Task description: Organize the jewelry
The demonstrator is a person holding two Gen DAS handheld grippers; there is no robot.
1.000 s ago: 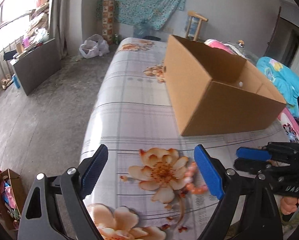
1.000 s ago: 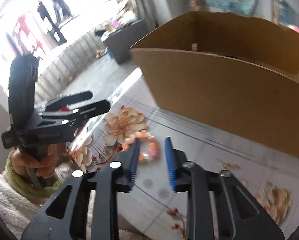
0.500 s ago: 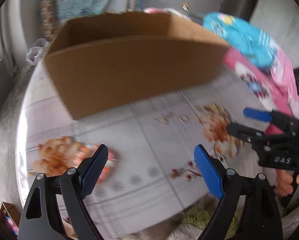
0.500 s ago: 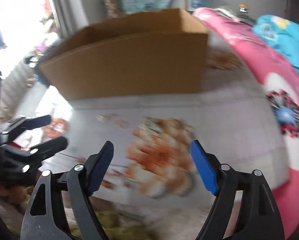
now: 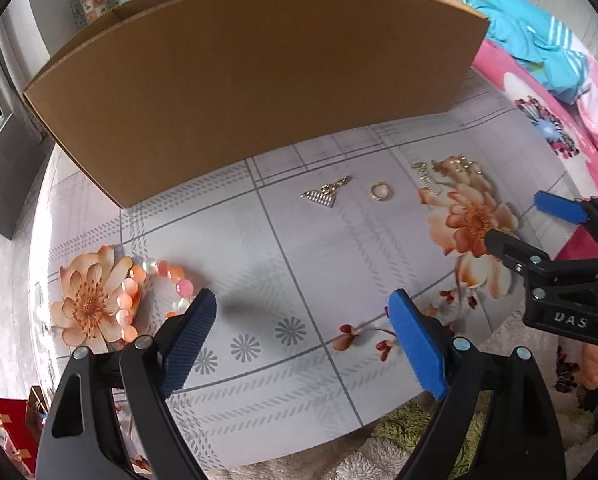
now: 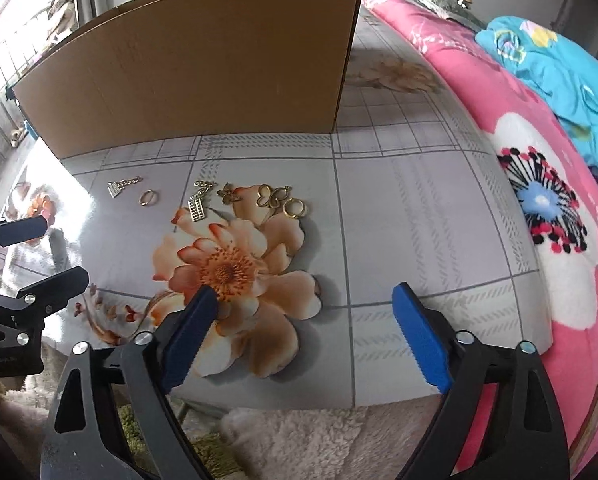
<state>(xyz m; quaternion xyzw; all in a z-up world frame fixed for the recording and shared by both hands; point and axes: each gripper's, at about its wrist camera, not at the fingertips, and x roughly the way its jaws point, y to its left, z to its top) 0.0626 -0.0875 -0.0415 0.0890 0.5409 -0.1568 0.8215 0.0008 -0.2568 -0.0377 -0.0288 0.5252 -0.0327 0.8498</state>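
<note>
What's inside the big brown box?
The cardboard box shows only its outer front wall and a strip of far inner wall near the rim; the front wall hides whatever lies inside. The gold ring and other jewelry lie outside, on the tablecloth in front.

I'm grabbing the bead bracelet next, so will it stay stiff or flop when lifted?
The bead bracelet looks strung from separate round beads, so it probably droops into a loop. Smooth, glossy beads may slip off the left gripper pads.
</note>
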